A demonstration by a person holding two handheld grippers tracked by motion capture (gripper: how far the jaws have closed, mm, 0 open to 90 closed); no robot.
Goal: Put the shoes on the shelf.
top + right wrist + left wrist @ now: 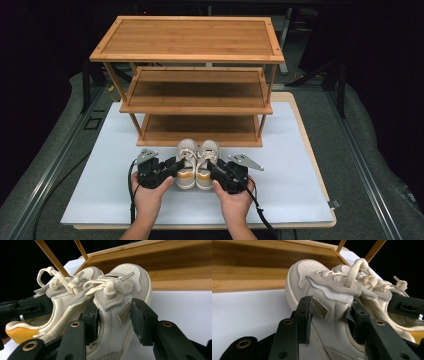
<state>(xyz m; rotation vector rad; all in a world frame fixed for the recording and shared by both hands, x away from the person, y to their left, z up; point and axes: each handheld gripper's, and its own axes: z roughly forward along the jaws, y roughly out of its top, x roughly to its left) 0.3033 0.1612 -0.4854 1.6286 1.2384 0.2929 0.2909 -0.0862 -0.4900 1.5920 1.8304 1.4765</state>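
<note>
Surface: white mat on a pale wooden board — both lying on grey carpet.
Rails: metal tracks along both sides.
Surroundings: dark — black curtains, little light beyond.

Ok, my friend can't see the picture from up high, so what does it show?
A person's two hands hold black grippers, the left gripper clamped on the left shoe and the right gripper on the right shoe of a small cream pair. Behind them, on the white mat, stands a three-tier wooden rack.
</note>
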